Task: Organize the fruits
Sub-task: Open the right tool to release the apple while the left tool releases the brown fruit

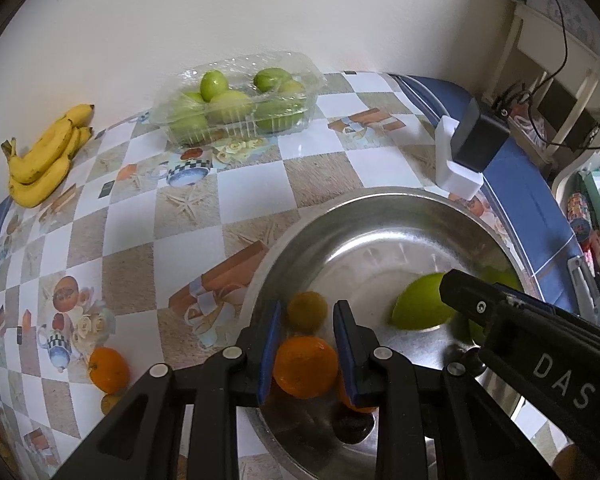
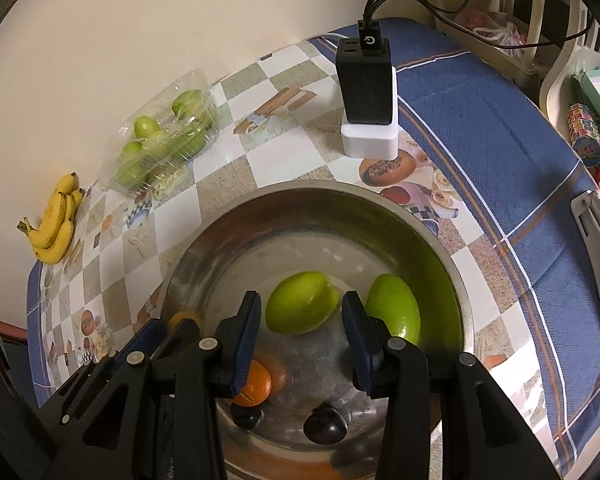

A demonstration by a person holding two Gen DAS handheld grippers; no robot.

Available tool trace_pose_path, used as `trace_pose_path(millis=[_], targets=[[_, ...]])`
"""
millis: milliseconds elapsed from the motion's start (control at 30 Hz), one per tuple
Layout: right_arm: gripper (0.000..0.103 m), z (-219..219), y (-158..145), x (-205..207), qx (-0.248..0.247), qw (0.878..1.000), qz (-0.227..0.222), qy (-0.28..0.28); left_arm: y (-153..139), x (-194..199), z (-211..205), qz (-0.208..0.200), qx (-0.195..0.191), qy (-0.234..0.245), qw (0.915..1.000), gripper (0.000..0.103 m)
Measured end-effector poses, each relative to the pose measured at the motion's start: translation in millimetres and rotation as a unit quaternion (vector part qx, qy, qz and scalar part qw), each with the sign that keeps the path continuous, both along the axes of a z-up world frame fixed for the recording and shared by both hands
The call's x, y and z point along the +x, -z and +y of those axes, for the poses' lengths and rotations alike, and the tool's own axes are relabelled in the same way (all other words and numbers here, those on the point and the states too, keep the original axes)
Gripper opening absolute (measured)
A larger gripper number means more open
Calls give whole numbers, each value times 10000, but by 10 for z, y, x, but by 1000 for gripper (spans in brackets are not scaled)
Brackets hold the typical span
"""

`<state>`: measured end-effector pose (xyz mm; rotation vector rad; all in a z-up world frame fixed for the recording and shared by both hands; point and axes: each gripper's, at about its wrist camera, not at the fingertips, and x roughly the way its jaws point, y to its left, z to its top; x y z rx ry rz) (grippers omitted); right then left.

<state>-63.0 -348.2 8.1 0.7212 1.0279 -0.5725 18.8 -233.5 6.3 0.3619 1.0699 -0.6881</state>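
Note:
A steel bowl [image 1: 400, 191] [image 2: 320, 185] stands on the checked tablecloth. My left gripper [image 1: 308, 340] hangs over its near left rim, shut on a small orange [image 1: 306, 366]. In the right wrist view that gripper [image 2: 168, 336] shows at the lower left. My right gripper [image 2: 302, 320] reaches into the bowl, its pads against both sides of a green fruit [image 2: 302, 304] [image 1: 418, 308]. Right of it lies a second green fruit [image 2: 394, 308]. Another orange [image 2: 254, 390] and two dark plums [image 2: 325, 424] lie on the bowl's floor.
By the wall are a bunch of bananas [image 1: 40, 160] [image 2: 56, 224] and a clear plastic box of green fruits [image 1: 236, 96] [image 2: 164, 140]. Loose oranges [image 1: 108, 370] lie left of the bowl. A black charger on a white base [image 1: 468, 148] [image 2: 368, 92] stands behind the bowl.

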Motion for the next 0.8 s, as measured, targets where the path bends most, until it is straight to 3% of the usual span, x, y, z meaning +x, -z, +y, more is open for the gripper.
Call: trace_pose_path(millis=[267,600,633,700,767,800], targets=[[44,-16,4,-9,5,10000,7,19,-39,115,132,102,-62,-294,9995,31],[44,14,11,27,-50,10000,41,-61,8,350,447,224,168,-1171,9927,31],[44,20,11,40,-75,9999,58,-86,19,372,482,216,220,-1281,9913,32],[47,49,16,83,-162,9996,133,-204,50,414,543,199,335,-1477,9883,54],[63,64,16,108,-242,9993,178,-238,77,445,601,192,404,-1604,9860,59],[65,69,18,115,-272,9992,193,-243,83,453,619,202,410,-1629,9856,59]])
